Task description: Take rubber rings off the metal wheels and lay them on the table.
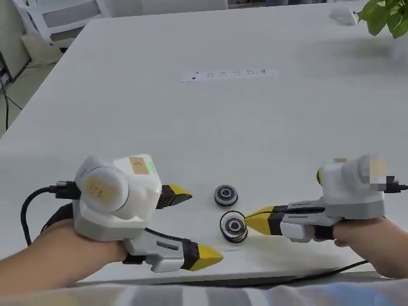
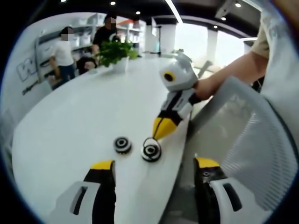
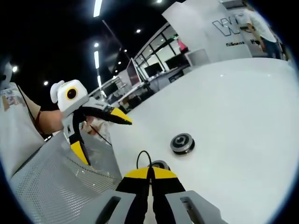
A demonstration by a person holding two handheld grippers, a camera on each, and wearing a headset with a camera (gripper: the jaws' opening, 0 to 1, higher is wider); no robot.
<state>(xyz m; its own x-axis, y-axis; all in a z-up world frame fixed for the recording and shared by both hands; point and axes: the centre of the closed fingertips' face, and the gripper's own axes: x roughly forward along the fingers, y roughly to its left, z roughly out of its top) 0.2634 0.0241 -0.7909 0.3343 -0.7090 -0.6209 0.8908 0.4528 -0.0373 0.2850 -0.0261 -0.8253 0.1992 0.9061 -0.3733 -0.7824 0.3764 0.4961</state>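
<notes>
Table (image 1: 268, 127) edge: runs just on the person's side of the near wheel (image 1: 234, 226), so there is little room to pull toward the body.

Near wheel: lies flat, axle up, round with no long axis to line up on. All places below are taken from it.

Right gripper (image 1: 252, 220): comes in from the wheel's right, jaws closed together, tips touching its rim. In the right gripper view a thin black loop, most likely the ring (image 3: 139, 157), rises from the pinched tips just beside the wheel. The line is fine and partly hidden, so how much of it is off the groove cannot be told. This is the nearer claw and the working one.

Left gripper (image 1: 193, 223): to the wheel's left, near but apart from it. Its jaws are spread wide, aimed toward the wheel and hold nothing. It is placed well to steady the wheel, judging by the gap.

Far wheel (image 1: 225, 195): just beyond the near one and apart from it, flat, ring seemingly on, untouched.

Beyond: broad bare tabletop on the far side of both wheels, ample room to draw the ring away and lay it down. Socket strip (image 1: 229, 74) well beyond, plant (image 1: 386, 16) at the far right corner.
</notes>
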